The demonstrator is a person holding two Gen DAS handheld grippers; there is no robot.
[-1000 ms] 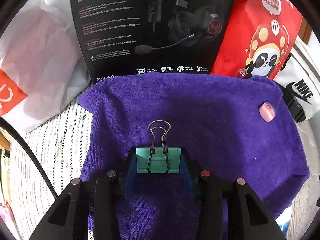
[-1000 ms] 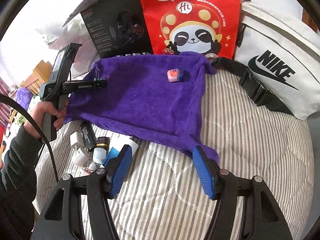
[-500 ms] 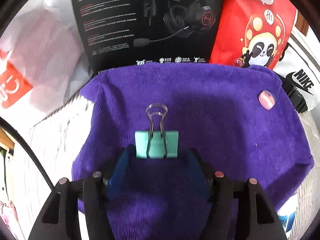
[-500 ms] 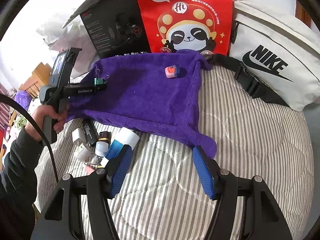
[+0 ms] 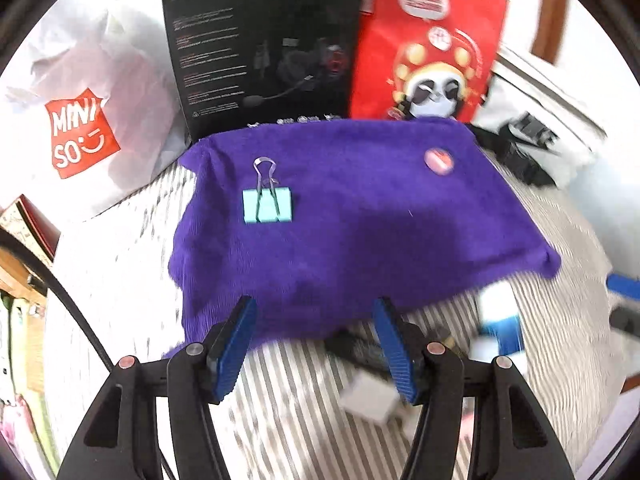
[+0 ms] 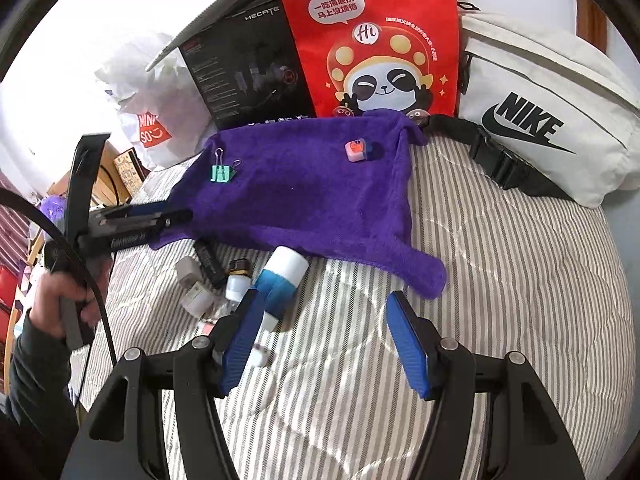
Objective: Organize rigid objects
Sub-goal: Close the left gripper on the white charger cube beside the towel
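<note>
A mint-green binder clip (image 5: 267,205) with two thin silver wire handles lies flat on the purple towel (image 5: 360,220), near its far left corner, handles pointing toward the black headphone box (image 5: 260,48). Nothing touches it. The left gripper (image 5: 314,340) sits at the towel's near edge, well apart from the clip, its blue fingers (image 5: 234,344) spread wide and holding nothing. The right gripper (image 6: 326,340) hovers over the striped bedding (image 6: 500,280), fingers also apart and empty. A small pink cube (image 6: 355,150) rests on the towel's far right part. A white and blue bottle (image 6: 282,276) lies just off the towel's near edge
</note>
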